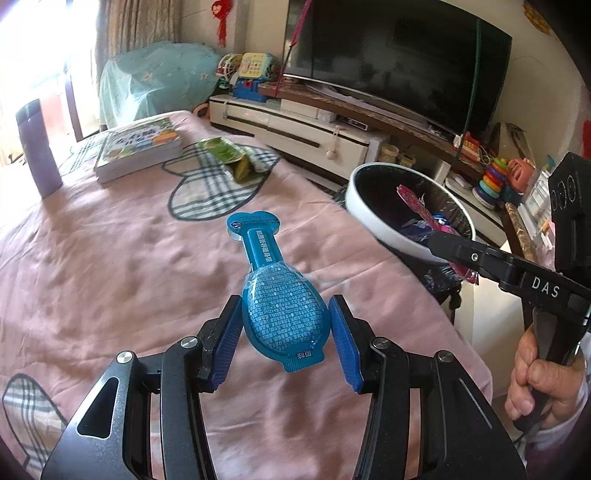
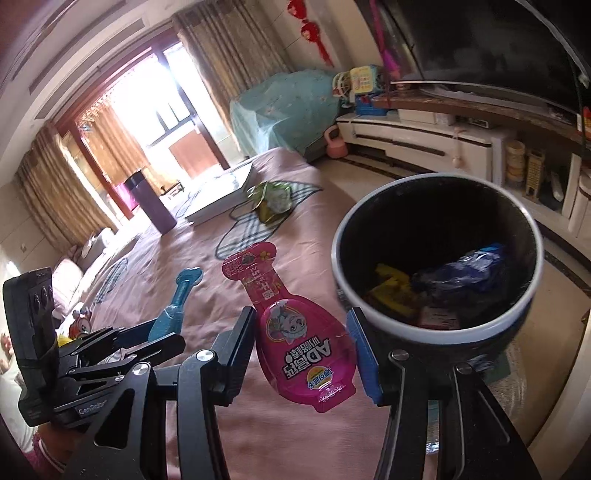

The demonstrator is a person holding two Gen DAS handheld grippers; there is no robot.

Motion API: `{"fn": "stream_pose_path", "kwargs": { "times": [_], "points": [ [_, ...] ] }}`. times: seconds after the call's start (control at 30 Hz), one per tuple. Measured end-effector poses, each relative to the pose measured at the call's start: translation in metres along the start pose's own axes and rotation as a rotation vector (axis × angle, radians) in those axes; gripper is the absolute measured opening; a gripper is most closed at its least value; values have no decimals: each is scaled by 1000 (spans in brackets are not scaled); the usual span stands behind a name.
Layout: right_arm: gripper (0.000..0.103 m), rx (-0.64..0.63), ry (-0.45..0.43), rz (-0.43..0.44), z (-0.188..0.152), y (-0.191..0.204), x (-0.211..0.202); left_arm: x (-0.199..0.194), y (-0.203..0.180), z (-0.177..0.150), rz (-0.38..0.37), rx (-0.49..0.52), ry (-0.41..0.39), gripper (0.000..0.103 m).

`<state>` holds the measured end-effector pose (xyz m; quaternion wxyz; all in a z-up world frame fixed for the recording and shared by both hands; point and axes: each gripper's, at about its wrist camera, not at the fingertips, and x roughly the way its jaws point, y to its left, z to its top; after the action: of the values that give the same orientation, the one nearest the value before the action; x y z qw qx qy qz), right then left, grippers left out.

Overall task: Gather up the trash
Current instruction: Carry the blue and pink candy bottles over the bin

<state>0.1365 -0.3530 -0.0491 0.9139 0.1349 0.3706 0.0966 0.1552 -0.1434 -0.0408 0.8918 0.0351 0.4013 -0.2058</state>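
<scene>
Pink bedsheet (image 1: 110,266) underneath. Left gripper (image 1: 284,332) clamps blue bottle-shaped plastic sachet (image 1: 275,291) above it. Right gripper (image 2: 303,350) clamps pink bottle-shaped sachet (image 2: 295,332) beside white-rimmed black bin (image 2: 369,317). Risk: thin edge grip, sachet slips, misses rim.

A pink cloth (image 1: 110,266) with plaid heart patches covers the worktop. On it a stack of children's books (image 1: 138,149) lies near the far edge, and a purple tumbler (image 1: 38,147) stands upright well to their left. Beyond, a large dark television (image 1: 399,62) sits on a white media cabinet (image 1: 295,129). Toys (image 1: 251,70) crowd its left end, beside furniture under a teal floral cover (image 1: 159,77). Red knot ornaments (image 2: 314,31) hang on the wall by brown curtains (image 2: 229,48).
</scene>
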Motion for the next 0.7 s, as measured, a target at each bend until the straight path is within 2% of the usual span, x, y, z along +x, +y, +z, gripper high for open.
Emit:
{"fn": "stream_pose_path", "kwargs": {
  "times": [0.3,0.7],
  "points": [
    [51,33,-41,-44,12,-29,-16,6,-33,18,-33,56,-14,47],
    [51,89,-49,-82,28,-67,-17,21,-69,44,-84,105,-17,47]
  ]
}}
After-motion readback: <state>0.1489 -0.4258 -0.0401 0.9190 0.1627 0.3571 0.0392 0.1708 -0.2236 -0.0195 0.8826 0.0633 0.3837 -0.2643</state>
